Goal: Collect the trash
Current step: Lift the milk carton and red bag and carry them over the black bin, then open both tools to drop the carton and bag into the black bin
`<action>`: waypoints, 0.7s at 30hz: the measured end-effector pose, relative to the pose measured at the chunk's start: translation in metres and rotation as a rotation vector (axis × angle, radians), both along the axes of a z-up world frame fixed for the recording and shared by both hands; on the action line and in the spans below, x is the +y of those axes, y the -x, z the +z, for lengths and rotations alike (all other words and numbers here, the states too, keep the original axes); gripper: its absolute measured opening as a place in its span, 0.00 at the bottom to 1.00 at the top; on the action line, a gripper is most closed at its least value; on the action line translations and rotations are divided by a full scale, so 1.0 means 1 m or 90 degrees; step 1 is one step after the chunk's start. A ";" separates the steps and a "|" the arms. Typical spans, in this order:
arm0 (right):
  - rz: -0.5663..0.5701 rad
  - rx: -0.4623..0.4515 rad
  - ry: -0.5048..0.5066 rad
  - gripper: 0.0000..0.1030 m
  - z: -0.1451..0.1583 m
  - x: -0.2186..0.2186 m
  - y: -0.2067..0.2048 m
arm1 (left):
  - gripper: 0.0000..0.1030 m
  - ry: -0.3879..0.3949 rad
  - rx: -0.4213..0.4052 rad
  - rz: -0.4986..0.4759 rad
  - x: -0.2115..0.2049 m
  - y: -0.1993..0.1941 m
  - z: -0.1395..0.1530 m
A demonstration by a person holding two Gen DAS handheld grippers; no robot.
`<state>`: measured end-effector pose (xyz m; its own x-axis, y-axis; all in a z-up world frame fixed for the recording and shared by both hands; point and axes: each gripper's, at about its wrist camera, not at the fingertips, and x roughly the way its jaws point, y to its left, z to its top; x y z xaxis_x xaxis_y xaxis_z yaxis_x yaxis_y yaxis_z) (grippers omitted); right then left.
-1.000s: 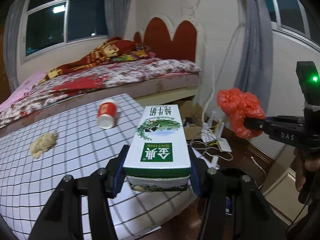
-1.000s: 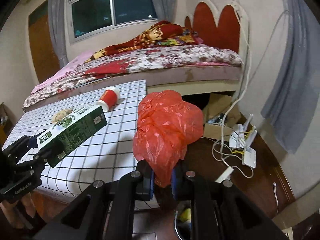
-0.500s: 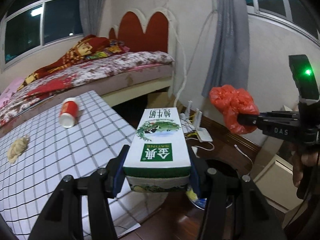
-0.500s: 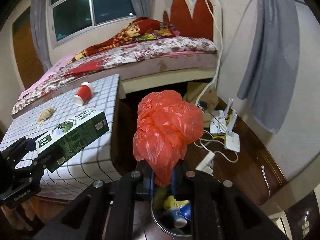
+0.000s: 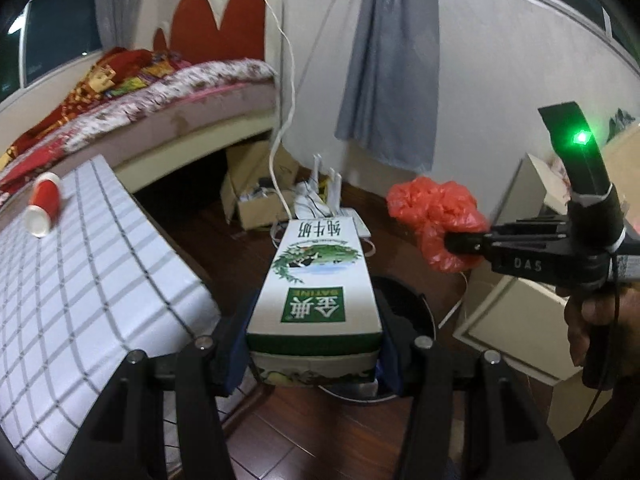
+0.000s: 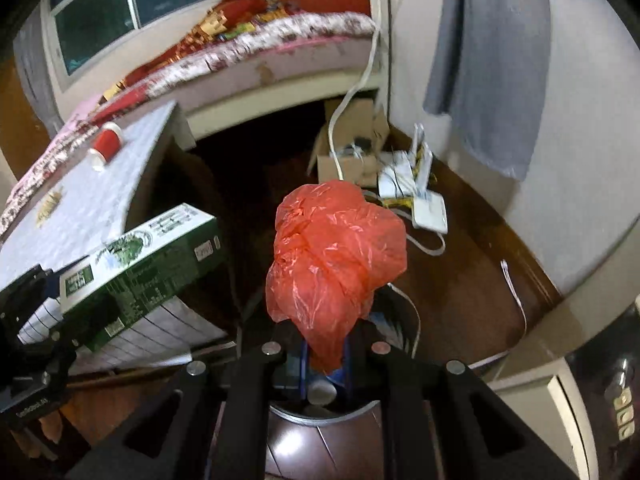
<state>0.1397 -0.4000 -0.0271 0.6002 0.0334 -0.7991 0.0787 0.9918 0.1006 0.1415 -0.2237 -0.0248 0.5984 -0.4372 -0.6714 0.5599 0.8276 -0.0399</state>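
At about nine o'clock in the left wrist view, a red paper cup point(image 5: 43, 210) lies on its side on the checked table point(image 5: 80, 280), trash not yet collected; a crumpled wad point(image 6: 50, 202) sits on that cloth too, visible from the right wrist. At the centre, the left gripper point(image 5: 314, 344) clamps a green-and-white milk carton point(image 5: 318, 284) across its width, pads pressed on both sides, the carton jutting forward over the dark bin point(image 5: 404, 312) on the wooden floor. The likely trouble: the carton is long and held only at its near end, so if let go while it overhangs the rim it could tip off the edge and land beside the bin. At two to three o'clock, the right gripper point(image 5: 466, 246), gripped by a person's hand point(image 5: 600, 320), pinches a crumpled red plastic bag point(image 5: 436, 220) between jaws that are fully closed. The bag is light and puffy; released too high, it may drift or catch on the rim or on the white cables point(image 6: 416, 312) near it. Both grippers angle downward toward the bin, close together, so they could also knock one another.
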 end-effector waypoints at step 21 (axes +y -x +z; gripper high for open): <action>0.062 0.150 0.012 0.37 -0.107 -0.008 -0.017 | 0.60 -0.029 0.156 -0.095 -0.047 -0.028 -0.084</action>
<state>0.1565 -0.4078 -0.1340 0.3925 0.0656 -0.9174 0.0015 0.9974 0.0719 0.1692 -0.2707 -0.1089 0.3474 -0.4742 -0.8090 0.6533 0.7413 -0.1539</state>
